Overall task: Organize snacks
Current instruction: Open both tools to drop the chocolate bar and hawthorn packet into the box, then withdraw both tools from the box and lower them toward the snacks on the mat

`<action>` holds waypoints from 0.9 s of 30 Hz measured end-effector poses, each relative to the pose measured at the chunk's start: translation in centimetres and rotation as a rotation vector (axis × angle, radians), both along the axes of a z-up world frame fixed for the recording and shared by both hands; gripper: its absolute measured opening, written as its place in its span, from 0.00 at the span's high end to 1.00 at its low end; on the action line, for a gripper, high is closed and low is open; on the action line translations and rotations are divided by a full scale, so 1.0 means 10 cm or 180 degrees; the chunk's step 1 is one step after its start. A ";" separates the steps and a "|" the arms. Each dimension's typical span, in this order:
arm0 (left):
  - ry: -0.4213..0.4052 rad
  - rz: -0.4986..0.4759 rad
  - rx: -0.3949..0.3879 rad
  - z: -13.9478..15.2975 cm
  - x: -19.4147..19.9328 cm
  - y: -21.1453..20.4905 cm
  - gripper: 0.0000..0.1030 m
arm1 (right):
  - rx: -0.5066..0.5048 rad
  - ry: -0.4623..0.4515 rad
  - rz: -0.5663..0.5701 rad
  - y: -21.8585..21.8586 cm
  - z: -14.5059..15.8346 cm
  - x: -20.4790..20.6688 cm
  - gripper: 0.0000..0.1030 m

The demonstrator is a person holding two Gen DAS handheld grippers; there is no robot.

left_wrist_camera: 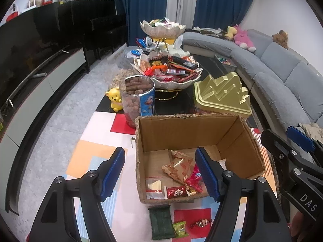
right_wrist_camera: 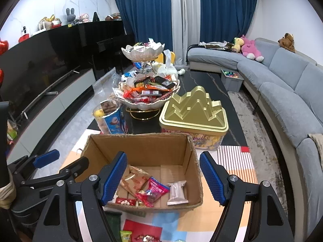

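Both grippers hover over the cardboard box (left_wrist_camera: pixel 238 141), and both are released: the left gripper (left_wrist_camera: pixel 159 173) spread wide with nothing between its blue pads, the right gripper (right_wrist_camera: pixel 163 178) likewise gaping and empty. It looks like a pause between pickups, mid-task. Inside the box, about six packets lie on the floor, among them a tan wrapper (left_wrist_camera: pixel 178 166), a red candy pack (right_wrist_camera: pixel 154 188) and a silver packet (right_wrist_camera: pixel 177 194). Outside, three snacks wait on the patterned mat just before the box: one dark green bar (left_wrist_camera: pixel 160 223), one small green packet (left_wrist_camera: pixel 180 228), one twisted candy (left_wrist_camera: pixel 201 222). Next call, likely: drop low, close on one of these, lift it over the near wall.
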State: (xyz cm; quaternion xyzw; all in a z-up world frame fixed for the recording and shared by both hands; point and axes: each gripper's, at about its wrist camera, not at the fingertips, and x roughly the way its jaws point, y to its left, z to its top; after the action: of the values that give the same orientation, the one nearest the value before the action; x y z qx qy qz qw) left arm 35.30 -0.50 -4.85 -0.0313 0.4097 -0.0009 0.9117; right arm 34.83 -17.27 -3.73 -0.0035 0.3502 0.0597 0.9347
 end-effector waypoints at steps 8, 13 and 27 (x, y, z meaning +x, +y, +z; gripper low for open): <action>-0.0117 0.0002 0.0016 0.20 -0.20 0.01 0.31 | -0.0002 -0.0114 -0.0005 -0.01 0.19 -0.22 0.27; -0.0176 0.0004 0.0027 0.29 -0.32 0.01 0.31 | -0.0013 -0.0173 -0.0002 -0.01 0.29 -0.35 0.27; -0.0266 -0.0006 0.0052 0.42 -0.59 -0.01 0.31 | -0.0032 -0.0273 -0.0008 -0.04 0.42 -0.63 0.27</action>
State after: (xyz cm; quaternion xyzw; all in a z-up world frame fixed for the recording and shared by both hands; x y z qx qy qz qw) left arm 29.42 -0.62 -0.64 -0.0233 0.3714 0.0003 0.9282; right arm 28.55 -17.63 0.50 -0.0103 0.3102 0.0566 0.9489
